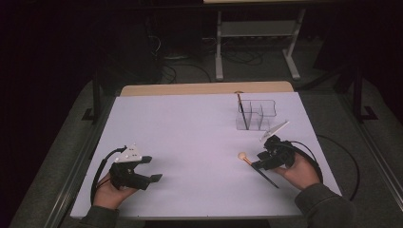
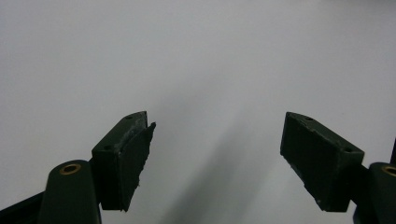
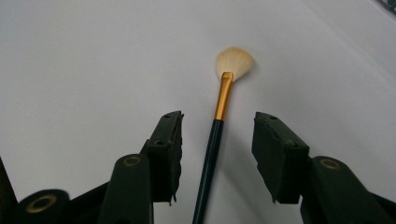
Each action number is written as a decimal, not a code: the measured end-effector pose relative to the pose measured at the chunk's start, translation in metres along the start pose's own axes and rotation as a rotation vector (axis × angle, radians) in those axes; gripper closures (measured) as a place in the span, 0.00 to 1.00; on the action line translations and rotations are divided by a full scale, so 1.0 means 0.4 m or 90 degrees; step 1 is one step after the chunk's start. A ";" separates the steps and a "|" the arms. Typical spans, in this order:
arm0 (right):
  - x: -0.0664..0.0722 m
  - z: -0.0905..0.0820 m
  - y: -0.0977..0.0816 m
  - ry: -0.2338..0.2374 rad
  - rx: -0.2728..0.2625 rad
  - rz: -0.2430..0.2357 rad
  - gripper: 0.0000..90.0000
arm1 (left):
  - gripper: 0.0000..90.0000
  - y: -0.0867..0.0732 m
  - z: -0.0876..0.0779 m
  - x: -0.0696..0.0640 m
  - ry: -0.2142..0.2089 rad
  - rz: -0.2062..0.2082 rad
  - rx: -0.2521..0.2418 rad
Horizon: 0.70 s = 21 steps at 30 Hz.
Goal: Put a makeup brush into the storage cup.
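With the right gripper (image 3: 217, 156) fingers apart astride the brush (image 3: 215, 140) and the left gripper (image 2: 217, 161) fingers apart and empty, an off-centre squeeze could roll the thin handle away across the surface (image 3: 93, 56).

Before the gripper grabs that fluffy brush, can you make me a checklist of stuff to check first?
1. Brush lies between the right gripper's jaws: ok, its dark handle runs up the gap.
2. Pads pressing the handle: not ok, there is space on both sides.
3. Grip lands on the handle, not the bristles: ok, the fluffy tip sits ahead of the jaws.
4. Clear organizer ready: ok, it stands upright at the far side with one brush already in it.
5. Left gripper out of the way: ok, open and holding nothing, far across the white table.
6. Brush flat on the table: ok in the right gripper view.
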State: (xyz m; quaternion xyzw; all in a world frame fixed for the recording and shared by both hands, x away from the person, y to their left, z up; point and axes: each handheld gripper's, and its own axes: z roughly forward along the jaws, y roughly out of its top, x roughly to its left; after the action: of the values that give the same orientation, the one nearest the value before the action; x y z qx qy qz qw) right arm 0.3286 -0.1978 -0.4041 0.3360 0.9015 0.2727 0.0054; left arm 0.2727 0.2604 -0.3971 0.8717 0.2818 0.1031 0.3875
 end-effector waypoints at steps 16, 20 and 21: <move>0.007 0.026 0.013 -0.003 0.038 -0.007 0.65 | 0.26 -0.001 0.001 -0.001 -0.001 -0.004 0.000; 0.006 0.033 0.015 -0.001 0.045 -0.007 0.67 | 0.26 -0.001 0.001 -0.001 -0.003 -0.004 0.001; 0.006 0.034 0.015 -0.003 0.047 -0.006 0.67 | 0.26 -0.001 0.001 -0.001 -0.003 -0.004 0.001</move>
State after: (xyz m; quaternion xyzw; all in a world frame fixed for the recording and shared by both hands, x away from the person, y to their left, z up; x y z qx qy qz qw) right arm 0.3331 -0.1859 -0.4124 0.3322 0.9125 0.2388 -0.0038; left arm 0.2724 0.2601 -0.3977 0.8713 0.2837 0.0999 0.3877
